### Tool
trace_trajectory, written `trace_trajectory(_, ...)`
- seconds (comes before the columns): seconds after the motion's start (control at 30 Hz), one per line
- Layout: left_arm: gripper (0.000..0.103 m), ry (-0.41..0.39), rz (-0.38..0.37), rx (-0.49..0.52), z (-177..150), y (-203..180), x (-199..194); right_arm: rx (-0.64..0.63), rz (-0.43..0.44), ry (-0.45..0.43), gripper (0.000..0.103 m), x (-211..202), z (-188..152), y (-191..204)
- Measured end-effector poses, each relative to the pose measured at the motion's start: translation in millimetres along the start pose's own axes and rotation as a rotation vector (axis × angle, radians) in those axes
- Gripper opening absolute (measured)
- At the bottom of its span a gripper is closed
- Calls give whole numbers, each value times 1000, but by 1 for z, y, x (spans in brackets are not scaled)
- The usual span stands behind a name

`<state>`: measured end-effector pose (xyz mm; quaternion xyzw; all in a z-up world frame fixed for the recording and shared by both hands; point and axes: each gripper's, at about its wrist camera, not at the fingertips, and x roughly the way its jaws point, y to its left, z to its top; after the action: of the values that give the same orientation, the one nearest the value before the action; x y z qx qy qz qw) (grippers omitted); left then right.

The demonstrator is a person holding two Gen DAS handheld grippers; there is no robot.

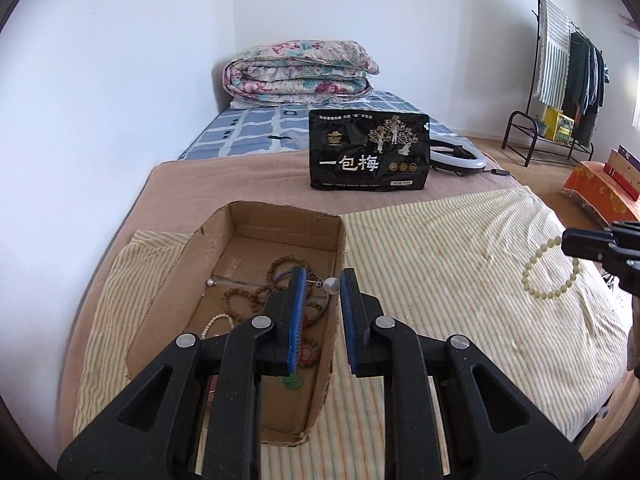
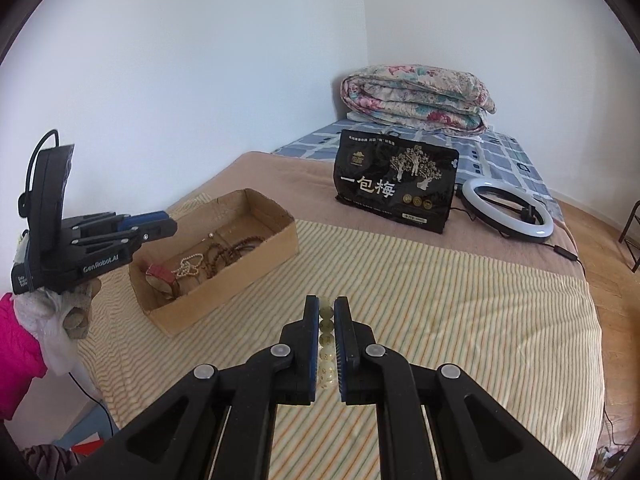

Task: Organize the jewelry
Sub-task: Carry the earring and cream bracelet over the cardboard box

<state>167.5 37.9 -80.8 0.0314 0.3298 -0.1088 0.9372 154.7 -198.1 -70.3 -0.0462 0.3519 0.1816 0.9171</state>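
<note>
Striped bedcloth below; right tool clamps bracelet.

Left gripper: black plastic linkage arms w/ silver round pivot screws, blue ribbed finger pads, white "GenRobot.AI" lettering on side, upright black module w/ black cable loop at 12 o'clock. Right gripper: same black/blue build. Operator: magenta sleeve, whitish glove.
</note>
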Motion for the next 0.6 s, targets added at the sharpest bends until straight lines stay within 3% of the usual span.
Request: trace_trajectory(0.6, 16, 29, -11, -39, -39, 34, -23, -55, 91, -2, 5, 69, 68, 61)
